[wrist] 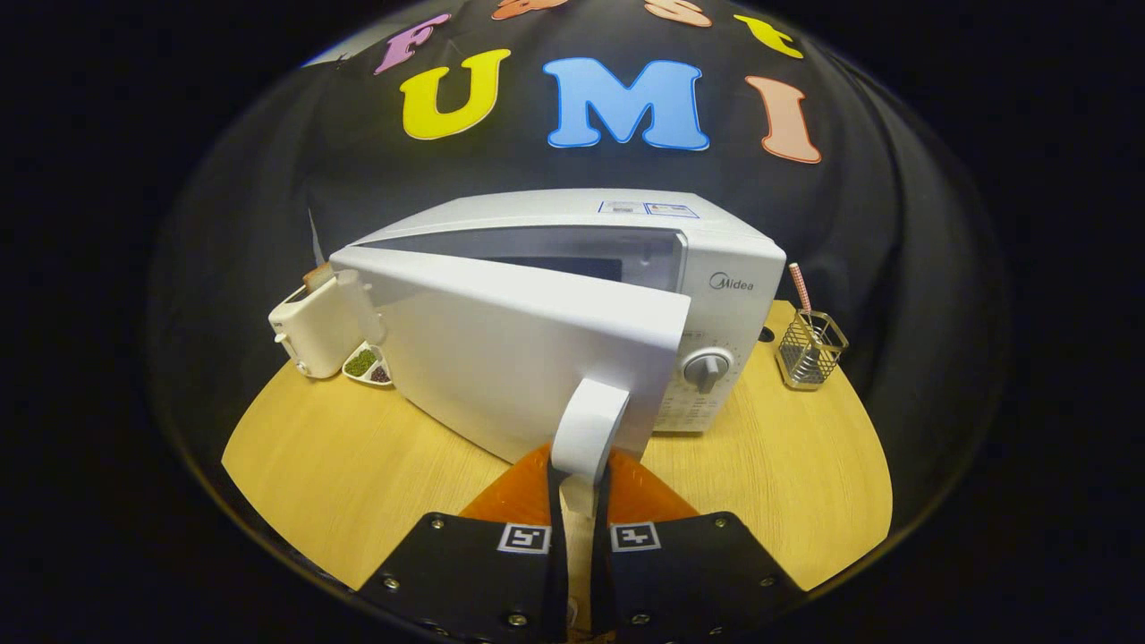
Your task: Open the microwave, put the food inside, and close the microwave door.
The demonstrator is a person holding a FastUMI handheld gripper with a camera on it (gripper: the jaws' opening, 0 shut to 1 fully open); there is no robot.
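Both fingers of the gripper (580, 487) are being pinched tight onto the door handle (589, 429). The microwave (716, 259) door (510, 349) is being held partly open on the wooden table (358, 465).

Toaster (315, 324) left of microwave (716, 268), wire holder (810, 349) right.

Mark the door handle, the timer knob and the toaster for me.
door handle (589, 427), gripper view, its curved front face.
timer knob (707, 368), gripper view, its centre grip.
toaster (315, 327), gripper view, its side wall.
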